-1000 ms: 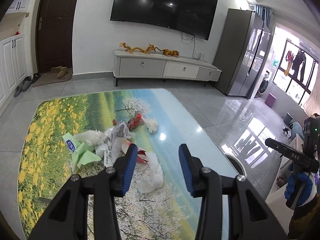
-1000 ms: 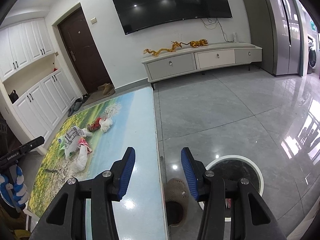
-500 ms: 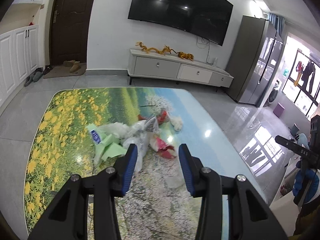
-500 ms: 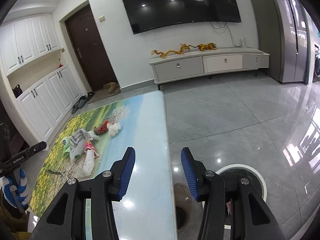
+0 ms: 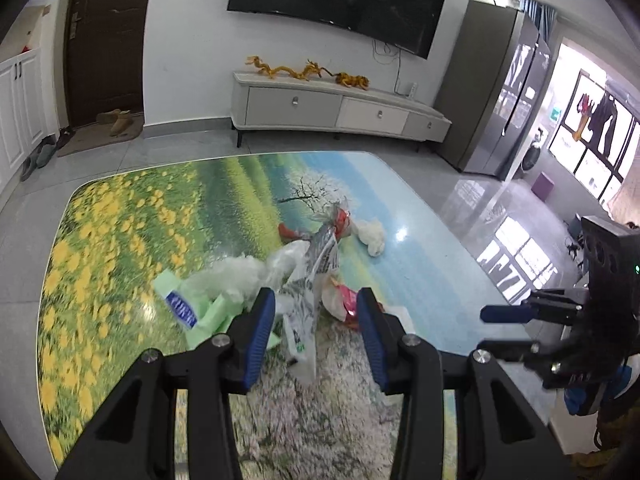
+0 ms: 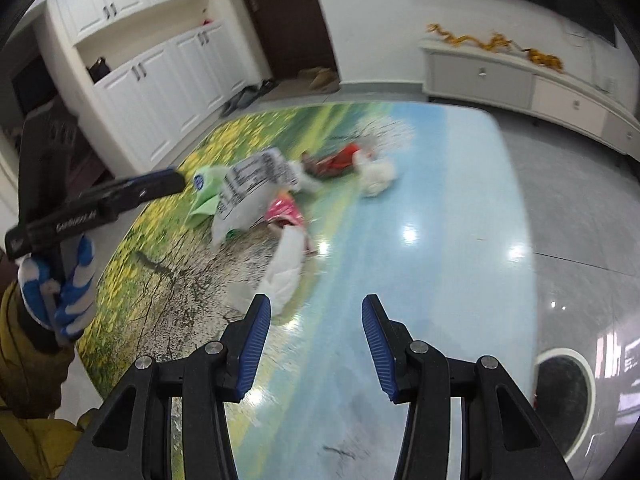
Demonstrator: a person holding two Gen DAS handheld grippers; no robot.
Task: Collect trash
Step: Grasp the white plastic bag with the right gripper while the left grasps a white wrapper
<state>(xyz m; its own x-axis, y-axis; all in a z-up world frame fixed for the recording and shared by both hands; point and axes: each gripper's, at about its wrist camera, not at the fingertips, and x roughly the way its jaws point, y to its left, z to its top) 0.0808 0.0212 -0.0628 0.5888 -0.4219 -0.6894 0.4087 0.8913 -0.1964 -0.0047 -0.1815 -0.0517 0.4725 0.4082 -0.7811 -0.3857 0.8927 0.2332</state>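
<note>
A heap of trash lies mid-table on the landscape-printed table (image 5: 120, 220): a printed plastic bag (image 5: 316, 264), a green wrapper (image 5: 188, 304), a pink-red wrapper (image 5: 344, 300), a red wrapper (image 5: 340, 218) and a white crumpled tissue (image 5: 372, 234). My left gripper (image 5: 316, 320) is open and empty, just above the bag. My right gripper (image 6: 316, 336) is open and empty over the table, near a white crumpled piece (image 6: 286, 272). The printed bag (image 6: 248, 192) and pink wrapper (image 6: 286, 210) lie beyond it. The left gripper shows in the right wrist view (image 6: 132, 190), the right one in the left wrist view (image 5: 508, 328).
A round bin (image 6: 564, 392) with a white rim stands on the floor right of the table. A TV cabinet (image 5: 340, 108) and fridge (image 5: 496, 100) stand along the far wall, white cupboards (image 6: 160, 80) at the left.
Both grippers have moved in over the table toward the trash heap. The right gripper swung left, away from the bin. Both stay open and empty.
</note>
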